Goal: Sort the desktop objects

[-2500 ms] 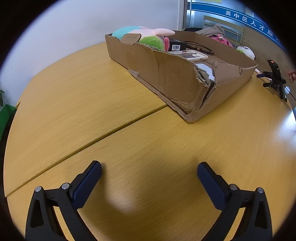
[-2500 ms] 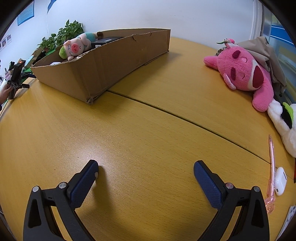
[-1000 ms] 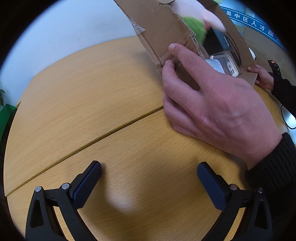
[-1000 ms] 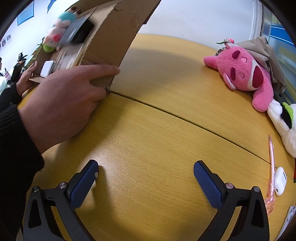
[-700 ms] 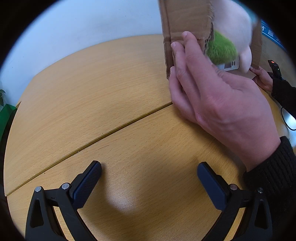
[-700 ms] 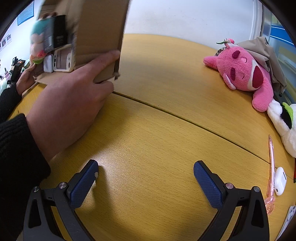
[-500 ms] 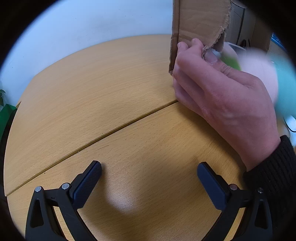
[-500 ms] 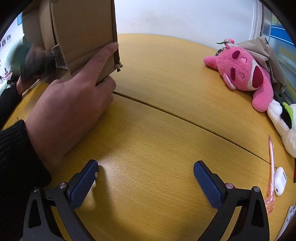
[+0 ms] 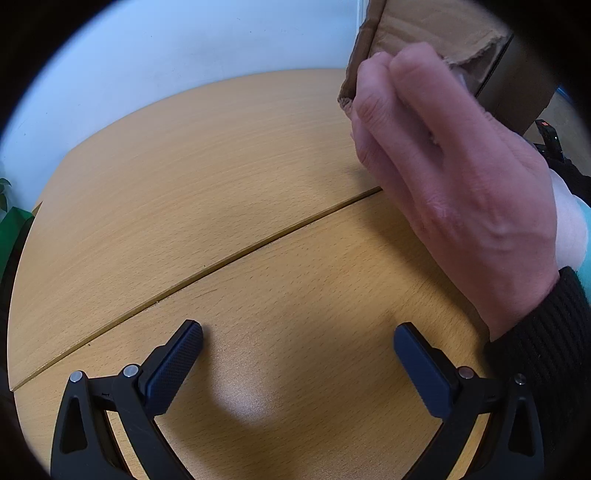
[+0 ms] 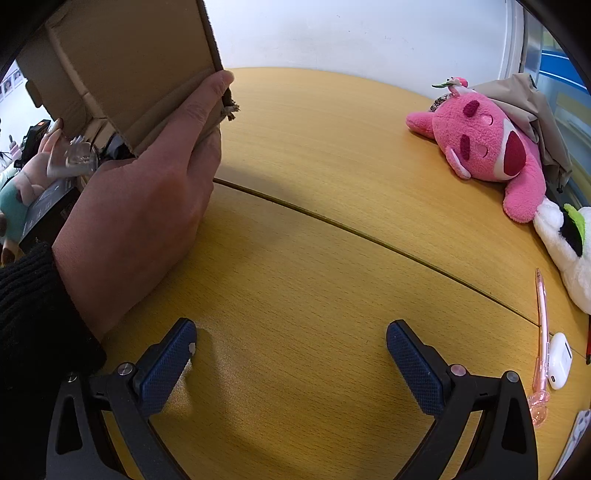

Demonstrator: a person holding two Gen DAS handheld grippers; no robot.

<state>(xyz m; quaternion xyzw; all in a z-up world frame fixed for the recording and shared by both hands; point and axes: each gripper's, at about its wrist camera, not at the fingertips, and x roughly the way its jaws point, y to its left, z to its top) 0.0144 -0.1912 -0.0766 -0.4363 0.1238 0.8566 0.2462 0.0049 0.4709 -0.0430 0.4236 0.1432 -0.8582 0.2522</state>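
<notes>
A person's hand [image 9: 454,184] grips the torn corner of the cardboard box [image 9: 424,33], which is tipped up on end. In the right wrist view the same hand [image 10: 147,192] holds the box [image 10: 122,62] up, and its contents lie spilled at the far left: a plush pig [image 10: 18,192], a dark box [image 10: 48,210] and a clear packet [image 10: 75,160]. A pink plush bear [image 10: 484,144], a white plush [image 10: 565,243], a pink pen [image 10: 541,332] and a white earbud case [image 10: 559,365] lie on the right. My left gripper [image 9: 297,354] and right gripper [image 10: 290,349] rest open on the wooden table [image 9: 184,177], holding nothing.
A seam [image 10: 369,236] crosses the table [image 10: 314,295]. A beige cloth [image 10: 532,110] lies behind the pink bear. A black phone stand [image 9: 550,138] shows behind the hand. A second hand [image 10: 53,136] reaches in at the far left. A green plant [image 9: 9,225] sits past the table's left edge.
The person's hand has tipped the box further, from tilted to standing on end, and the plush pig and other items have slid out onto the table. Both grippers stayed still.
</notes>
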